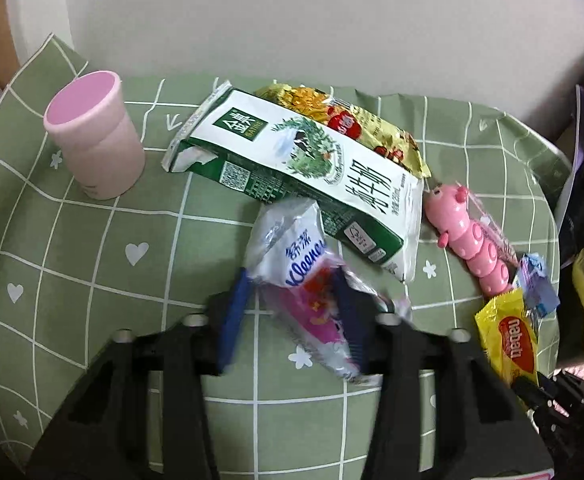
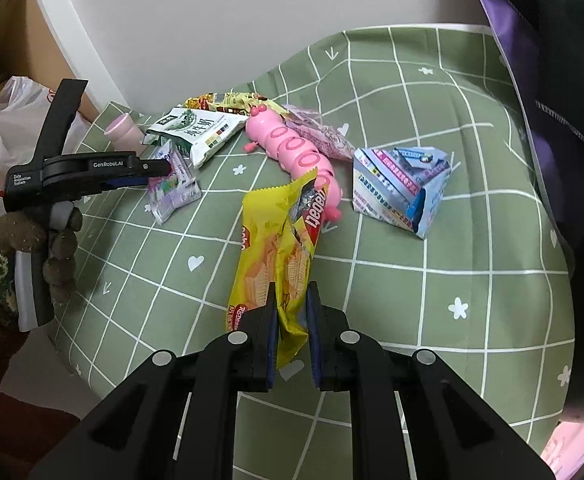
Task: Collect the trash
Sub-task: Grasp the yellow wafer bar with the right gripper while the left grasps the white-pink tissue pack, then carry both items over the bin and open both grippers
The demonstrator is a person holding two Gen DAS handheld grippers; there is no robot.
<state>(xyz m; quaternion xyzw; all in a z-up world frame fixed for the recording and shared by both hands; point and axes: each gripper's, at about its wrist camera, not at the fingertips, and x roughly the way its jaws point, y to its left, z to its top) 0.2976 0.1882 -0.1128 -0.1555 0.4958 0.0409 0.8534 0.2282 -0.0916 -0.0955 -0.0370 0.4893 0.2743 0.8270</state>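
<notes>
My left gripper (image 1: 292,280) is shut on a Kleenex tissue pack (image 1: 292,256) lying on the green checked tablecloth (image 1: 92,260); a blue pad touches each side of it. The right wrist view shows that gripper (image 2: 164,172) from the side, with the tissue pack (image 2: 172,188) at its tip. My right gripper (image 2: 292,292) is shut on the lower end of a torn yellow wafer wrapper (image 2: 276,240), whose upper end rests on the cloth. A green-and-white milk carton (image 1: 303,160) lies on its side just beyond the pack, over a gold snack bag (image 1: 371,120).
A pink cup (image 1: 96,136) stands upright at the far left. A pink toy caterpillar (image 2: 292,148) lies beyond the wrapper, and a folded printed-paper box (image 2: 399,188) sits to its right. A white plastic bag (image 2: 4,128) hangs off the table's left edge behind a gloved hand (image 2: 52,240).
</notes>
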